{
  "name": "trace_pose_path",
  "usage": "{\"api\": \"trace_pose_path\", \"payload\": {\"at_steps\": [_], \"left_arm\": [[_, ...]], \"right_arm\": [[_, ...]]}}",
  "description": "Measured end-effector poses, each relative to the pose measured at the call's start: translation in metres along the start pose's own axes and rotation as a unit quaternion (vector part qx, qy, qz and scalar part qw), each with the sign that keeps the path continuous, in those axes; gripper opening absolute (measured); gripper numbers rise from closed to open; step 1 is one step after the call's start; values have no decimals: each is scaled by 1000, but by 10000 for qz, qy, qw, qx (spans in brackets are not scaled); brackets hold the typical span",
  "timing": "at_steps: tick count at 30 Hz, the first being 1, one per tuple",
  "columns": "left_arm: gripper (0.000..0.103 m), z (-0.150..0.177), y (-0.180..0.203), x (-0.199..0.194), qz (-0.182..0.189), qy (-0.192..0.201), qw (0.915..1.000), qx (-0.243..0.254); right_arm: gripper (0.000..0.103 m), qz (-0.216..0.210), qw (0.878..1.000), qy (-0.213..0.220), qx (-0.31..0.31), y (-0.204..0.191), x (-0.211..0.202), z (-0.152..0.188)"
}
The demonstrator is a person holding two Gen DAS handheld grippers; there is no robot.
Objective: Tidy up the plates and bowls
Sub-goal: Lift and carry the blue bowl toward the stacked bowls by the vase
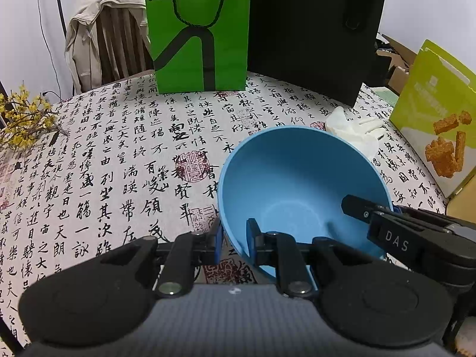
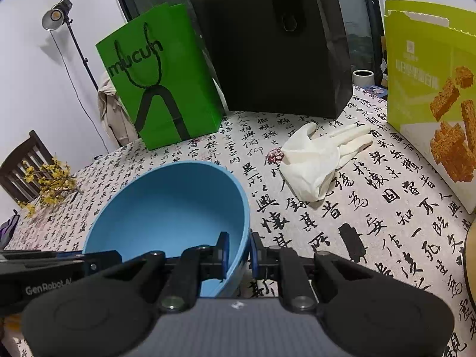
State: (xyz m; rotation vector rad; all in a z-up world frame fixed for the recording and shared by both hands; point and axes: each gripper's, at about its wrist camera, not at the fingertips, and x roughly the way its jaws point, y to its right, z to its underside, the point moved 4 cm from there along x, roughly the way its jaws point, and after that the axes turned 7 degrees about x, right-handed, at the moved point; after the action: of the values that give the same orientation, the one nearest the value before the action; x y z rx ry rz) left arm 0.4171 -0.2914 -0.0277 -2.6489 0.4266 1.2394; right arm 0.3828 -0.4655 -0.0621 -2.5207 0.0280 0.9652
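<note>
We have both grippers clamped on the round blue plastic bowl (image 1: 297, 184): the left gripper (image 1: 235, 238) pinches its seven-o'clock rim, the right gripper (image 2: 239, 250) its four-o'clock rim. We judge the task barely begun; no plates show.

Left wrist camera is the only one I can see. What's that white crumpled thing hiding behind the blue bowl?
Observer: A white glove, fingers spread, lying on the tablecloth, apart from the blue bowl.
Operator: Is the other gripper really holding the bowl?
Observer: Yes, the right gripper pinches the rim, one finger inside, one outside.
Operator: Anything behind the black bag?
Observer: A white cup stands further back, past its right edge.
</note>
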Motion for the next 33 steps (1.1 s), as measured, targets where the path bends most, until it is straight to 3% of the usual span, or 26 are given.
{"api": "trace_pose_path", "payload": {"at_steps": [9,33], "left_arm": [[17,6,-10,-18,-42,54,9999,-121],[17,34,-41,-70,-226,156,9985,-483]], "right_arm": [[14,-102,9994,161,-276,-18,-15,4],[14,-463,9975,103,-532,-60,-45,18]]}}
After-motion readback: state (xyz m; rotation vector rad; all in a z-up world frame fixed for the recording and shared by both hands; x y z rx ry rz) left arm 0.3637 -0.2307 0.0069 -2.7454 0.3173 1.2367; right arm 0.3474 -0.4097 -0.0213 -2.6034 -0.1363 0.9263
